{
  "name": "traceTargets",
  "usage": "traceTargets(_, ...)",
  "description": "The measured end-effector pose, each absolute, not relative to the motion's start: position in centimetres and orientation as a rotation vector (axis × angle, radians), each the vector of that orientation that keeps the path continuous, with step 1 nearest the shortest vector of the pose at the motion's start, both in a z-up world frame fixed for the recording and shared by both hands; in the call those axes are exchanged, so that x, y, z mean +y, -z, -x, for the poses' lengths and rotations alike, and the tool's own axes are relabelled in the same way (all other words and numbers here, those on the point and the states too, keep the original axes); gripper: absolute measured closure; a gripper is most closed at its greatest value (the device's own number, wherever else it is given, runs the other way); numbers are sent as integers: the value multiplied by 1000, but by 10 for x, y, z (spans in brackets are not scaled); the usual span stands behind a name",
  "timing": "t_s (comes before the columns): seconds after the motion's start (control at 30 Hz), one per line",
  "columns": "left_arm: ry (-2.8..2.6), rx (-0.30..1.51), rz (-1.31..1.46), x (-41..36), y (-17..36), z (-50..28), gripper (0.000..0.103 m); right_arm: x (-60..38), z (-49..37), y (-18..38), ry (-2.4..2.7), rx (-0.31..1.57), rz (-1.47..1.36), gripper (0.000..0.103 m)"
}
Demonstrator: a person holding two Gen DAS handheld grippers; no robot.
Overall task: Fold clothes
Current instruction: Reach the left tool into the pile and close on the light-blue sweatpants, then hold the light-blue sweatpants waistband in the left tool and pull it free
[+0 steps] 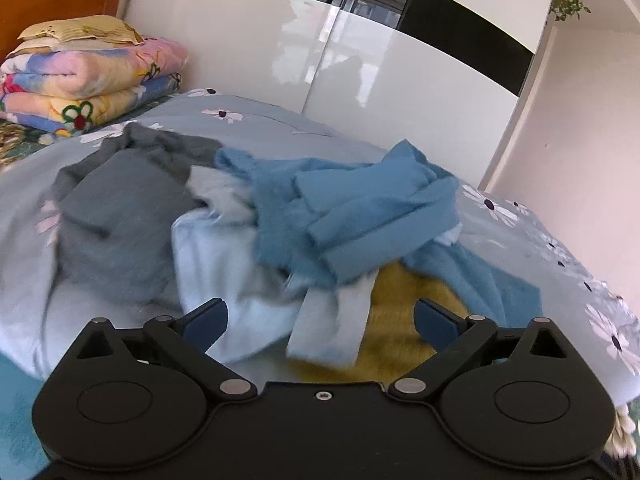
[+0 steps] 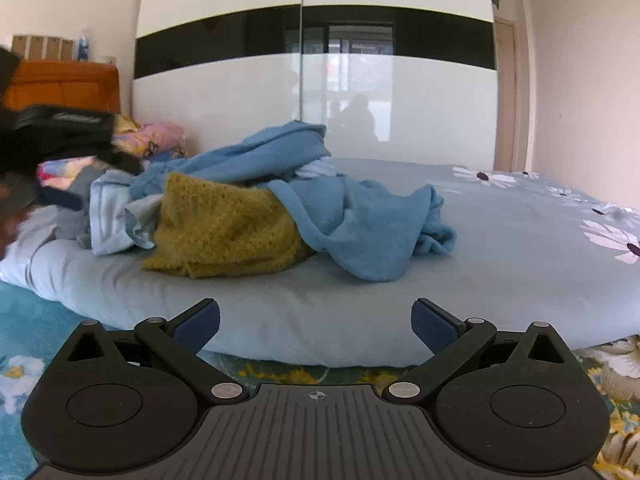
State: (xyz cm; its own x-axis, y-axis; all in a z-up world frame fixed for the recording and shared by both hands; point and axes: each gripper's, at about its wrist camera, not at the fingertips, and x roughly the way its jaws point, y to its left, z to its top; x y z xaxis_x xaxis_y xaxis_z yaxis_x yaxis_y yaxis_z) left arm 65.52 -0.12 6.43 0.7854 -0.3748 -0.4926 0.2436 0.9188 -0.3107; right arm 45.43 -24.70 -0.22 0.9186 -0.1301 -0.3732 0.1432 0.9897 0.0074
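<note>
At the far left of the left wrist view, a stack of folded flowered quilts [image 1: 88,88] lies at the head of the bed [image 1: 280,120], with a striped pillow [image 1: 80,32] on top. Next to the right comes the pile of clothes, in the middle of the grey-blue flowered bedsheet. Its leftmost piece is a grey sweater [image 1: 116,216], crumpled. Beside it and partly under it lies a pale blue garment [image 1: 224,272]. Over this one lies a mid-blue fleece garment [image 1: 360,216], with folded bands that stick out on top. A mustard-yellow knitted piece [image 1: 396,320] shows under the blue one, nearest to the camera. The left gripper [image 1: 320,320] hangs just over the near edge of the pile; its two blue-padded fingers [image 1: 206,318] are spread wide and nothing is between them.

In the right wrist view, the left gripper's black body [image 2: 60,132] shows at the left edge, above the pile. The same pile is seen from low and from the side: pale blue garment [image 2: 108,216], then mustard-yellow knitted piece [image 2: 228,232], then mid-blue fleece garment [image 2: 352,220] that drapes down on the sheet. The right gripper [image 2: 316,326] is in front of the edge of the bed [image 2: 520,280], well apart from the clothes, fingers [image 2: 434,326] spread wide, holding nothing. Behind the bed stands a glossy white wardrobe [image 2: 240,112] with a black band.
</note>
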Motion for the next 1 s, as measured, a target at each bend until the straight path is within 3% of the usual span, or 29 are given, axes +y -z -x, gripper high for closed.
traceTargets(0.13, 314, 594, 319, -7, -65, -680, 8, -245, -452, 2, 158, 374, -15, 0)
traceTargets(0.53, 259, 623, 516, -3, -42, -715, 32, -245, -451, 6, 125, 392, -65, 0)
traceTargets(0.73, 200, 639, 584, -8, -32, -729, 69, -243, -448, 7, 109, 392, -78, 0)
traceTargets(0.83, 169, 606, 617, -6, -31, -727, 96, -246, -448, 8, 113, 399, -97, 0)
traceTargets(1.0, 147, 559, 570, -10, -39, -715, 99, -249, -448, 8, 118, 398, -110, 0)
